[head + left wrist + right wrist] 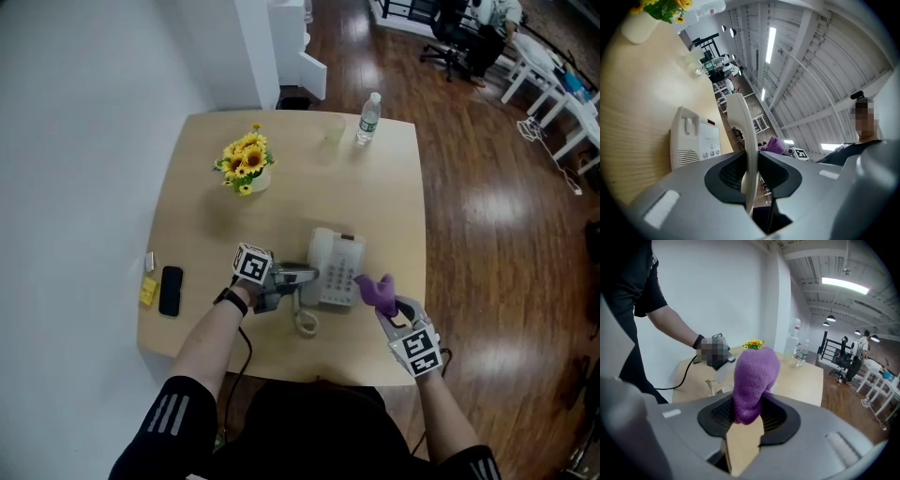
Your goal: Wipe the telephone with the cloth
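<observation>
The white telephone base (336,267) sits near the middle of the table's front half, also showing as the base (693,138) in the left gripper view. My left gripper (298,277) is shut on the white handset (743,145), held off the base just to its left. Below it the coiled cord (305,323) loops on the table. My right gripper (389,305) is shut on a purple cloth (378,291), close to the base's right front corner. In the right gripper view the cloth (752,380) sticks up out of the jaws.
A vase of sunflowers (246,164) stands at the back left of the wooden table (394,187). A water bottle (367,119) and a clear glass (333,133) stand at the far edge. A black mobile phone (171,291) and a yellow item (148,291) lie at the left edge.
</observation>
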Demonstrator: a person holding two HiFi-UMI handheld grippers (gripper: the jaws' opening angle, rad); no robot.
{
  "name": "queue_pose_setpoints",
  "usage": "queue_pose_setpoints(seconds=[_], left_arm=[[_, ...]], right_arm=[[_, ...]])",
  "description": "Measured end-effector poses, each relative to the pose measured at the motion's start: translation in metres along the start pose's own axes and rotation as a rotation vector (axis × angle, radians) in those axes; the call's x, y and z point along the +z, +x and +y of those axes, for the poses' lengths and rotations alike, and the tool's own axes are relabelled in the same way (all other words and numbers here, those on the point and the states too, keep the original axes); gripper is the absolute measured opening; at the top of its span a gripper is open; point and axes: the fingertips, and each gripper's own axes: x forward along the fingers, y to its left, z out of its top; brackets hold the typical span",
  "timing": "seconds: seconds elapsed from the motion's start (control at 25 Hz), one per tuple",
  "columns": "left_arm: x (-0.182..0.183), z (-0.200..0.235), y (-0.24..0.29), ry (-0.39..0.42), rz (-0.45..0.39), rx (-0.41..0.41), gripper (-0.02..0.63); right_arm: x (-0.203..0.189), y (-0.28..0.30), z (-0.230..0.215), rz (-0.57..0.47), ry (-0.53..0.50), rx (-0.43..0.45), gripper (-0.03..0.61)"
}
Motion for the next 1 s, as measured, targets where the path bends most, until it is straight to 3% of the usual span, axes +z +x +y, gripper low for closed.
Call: queue_pose_setpoints(seconds=[0.32, 0.72, 0.88, 1.0], left_arm=[[-0.015, 0.036, 0.006, -0.079, 0.036, 0.040, 0.080], [-0.019, 0.072, 0.002, -0.179, 0.019, 0.071, 0.081], [-0.022, 0.076, 0.004, -0.258, -0.020, 0.049, 0.080], [-0.022, 0.085, 0.004, -0.218, -0.033, 0.069, 0.087]], right_arm=[[0.005, -0.002, 0.001, -0.029, 0.042, 0.030, 0.135], [0.007, 0.001, -0.002, -0.015, 0.059, 0.059, 0.137], [0.005, 0.009, 0.000, -0.008, 0.073, 0.072, 0.137], [0.007, 0.014, 0.002, -0.009, 0.088, 0.083, 0.137]])
